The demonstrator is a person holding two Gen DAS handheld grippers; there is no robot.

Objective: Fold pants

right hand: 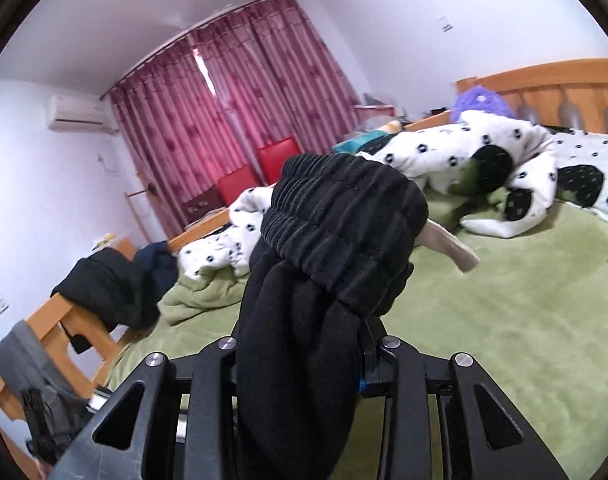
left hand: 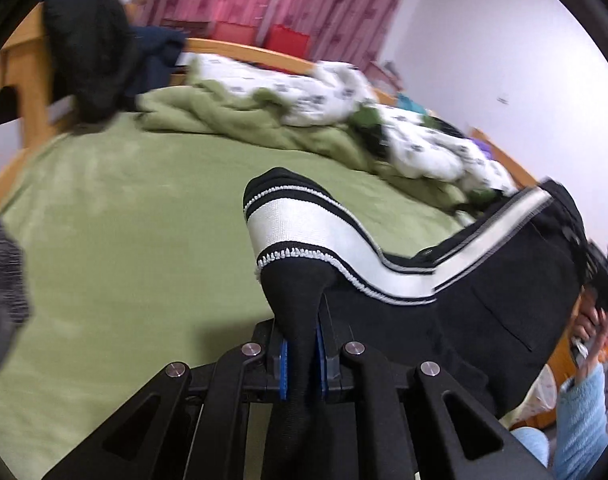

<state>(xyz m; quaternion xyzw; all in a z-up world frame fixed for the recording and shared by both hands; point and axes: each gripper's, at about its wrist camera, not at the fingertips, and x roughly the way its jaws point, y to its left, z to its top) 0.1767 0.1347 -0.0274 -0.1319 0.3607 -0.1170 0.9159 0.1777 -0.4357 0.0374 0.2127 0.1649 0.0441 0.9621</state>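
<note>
Left wrist, nearest: the left gripper [left hand: 302, 354] is clenched on a black fold of the pants [left hand: 484, 280], blue pads pressing the cloth from both sides.
Left wrist, pants: held up off the green bedsheet [left hand: 124, 220]; a white side stripe [left hand: 312, 236] with black piping bends over above the jaws and runs right toward the far end, where a hand [left hand: 590, 320] in a pale blue sleeve shows at the frame edge.
Left wrist, background: a crumpled white patterned duvet [left hand: 324, 92] and a dark jacket [left hand: 92, 52] on the wooden bed frame.
Right wrist, nearest: the right gripper [right hand: 304, 364] is closed on bunched black fabric; only one blue pad edge shows.
Right wrist, pants: the ribbed elastic waistband [right hand: 344, 220] stands above the jaws, a pale drawstring end [right hand: 452, 248] poking out to its right.
Handling: judged soft, limp, fairly thick knit; it will sag between grips and not slip easily.
Where to hold: waistband corner and leg seam near the stripe look the firmest spots; thin single layers would droop.
</note>
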